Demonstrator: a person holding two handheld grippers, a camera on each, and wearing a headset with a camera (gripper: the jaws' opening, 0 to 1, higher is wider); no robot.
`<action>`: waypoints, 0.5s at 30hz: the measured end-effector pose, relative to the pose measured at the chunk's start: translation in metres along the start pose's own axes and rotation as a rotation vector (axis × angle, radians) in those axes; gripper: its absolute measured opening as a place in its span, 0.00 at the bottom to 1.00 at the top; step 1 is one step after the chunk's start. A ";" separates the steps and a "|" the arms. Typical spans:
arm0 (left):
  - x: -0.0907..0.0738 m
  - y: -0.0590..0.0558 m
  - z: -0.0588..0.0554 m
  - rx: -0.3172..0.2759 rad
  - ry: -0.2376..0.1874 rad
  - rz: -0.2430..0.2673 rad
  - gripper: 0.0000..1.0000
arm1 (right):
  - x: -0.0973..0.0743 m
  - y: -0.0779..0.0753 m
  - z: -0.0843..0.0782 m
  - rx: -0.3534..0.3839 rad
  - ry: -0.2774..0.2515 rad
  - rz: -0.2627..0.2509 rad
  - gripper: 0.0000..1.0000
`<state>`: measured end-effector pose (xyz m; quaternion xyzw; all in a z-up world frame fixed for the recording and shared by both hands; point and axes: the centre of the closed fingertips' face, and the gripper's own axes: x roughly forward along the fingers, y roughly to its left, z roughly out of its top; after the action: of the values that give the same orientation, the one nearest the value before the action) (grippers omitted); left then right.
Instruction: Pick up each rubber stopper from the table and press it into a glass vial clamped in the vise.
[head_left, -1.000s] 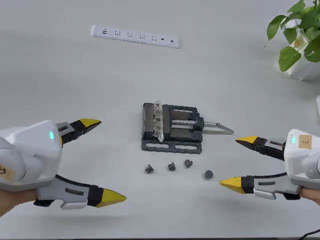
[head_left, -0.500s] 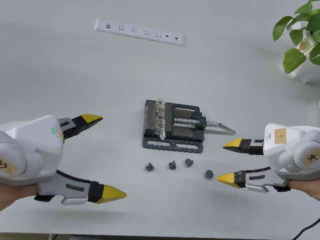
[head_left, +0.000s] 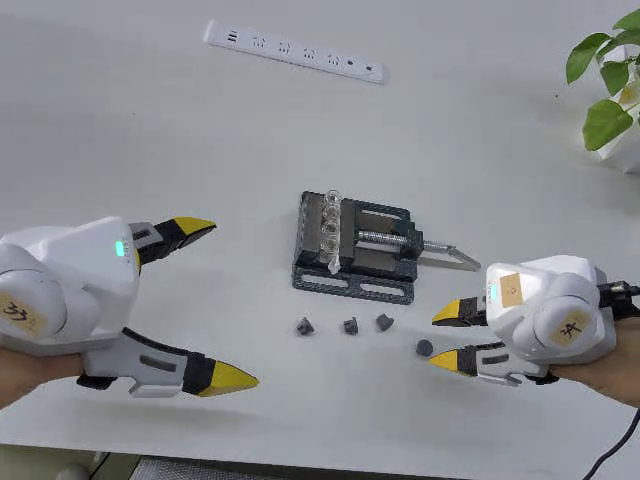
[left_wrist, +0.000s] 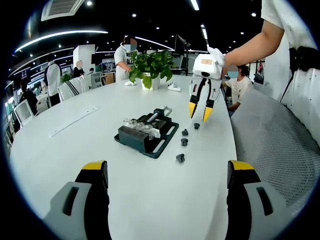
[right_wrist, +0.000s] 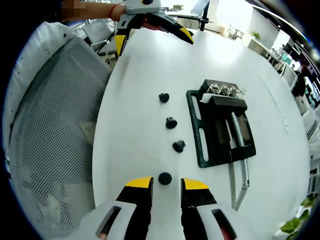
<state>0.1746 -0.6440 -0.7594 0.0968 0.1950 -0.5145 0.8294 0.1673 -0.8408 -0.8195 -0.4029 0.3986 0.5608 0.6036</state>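
A dark vise (head_left: 357, 262) in the middle of the table clamps a row of clear glass vials (head_left: 330, 222). Four dark rubber stoppers lie in front of it: three in a row (head_left: 350, 326) and one apart at the right (head_left: 424, 347). My right gripper (head_left: 442, 337) is open, its yellow tips just right of that stopper. In the right gripper view the stopper (right_wrist: 164, 178) lies at the mouth of the right gripper (right_wrist: 166, 183), not touched. My left gripper (head_left: 214, 303) is wide open at the left, holding nothing. In the left gripper view the left gripper (left_wrist: 167, 170) faces the vise (left_wrist: 147, 134).
A white power strip (head_left: 296, 51) lies at the far side of the table. A potted plant (head_left: 612, 88) stands at the far right. The vise handle (head_left: 448, 254) sticks out to the right. The table edge and a mesh chair (right_wrist: 50, 140) lie near me.
My right gripper has moved left and down to the rightmost stopper, and its jaws have narrowed. The left gripper has hardly moved; the camera has shifted.
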 end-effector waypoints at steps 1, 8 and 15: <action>0.000 0.000 0.000 -0.001 -0.002 0.002 0.99 | 0.001 0.000 0.000 -0.003 -0.001 0.004 0.17; -0.001 0.002 0.000 -0.008 -0.010 0.007 0.99 | 0.011 -0.001 -0.005 -0.019 0.027 0.024 0.13; -0.001 0.003 0.001 -0.015 -0.016 0.012 0.99 | 0.016 -0.001 -0.008 -0.063 0.059 0.026 0.12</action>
<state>0.1772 -0.6418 -0.7584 0.0877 0.1916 -0.5090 0.8346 0.1690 -0.8429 -0.8371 -0.4329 0.4036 0.5689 0.5710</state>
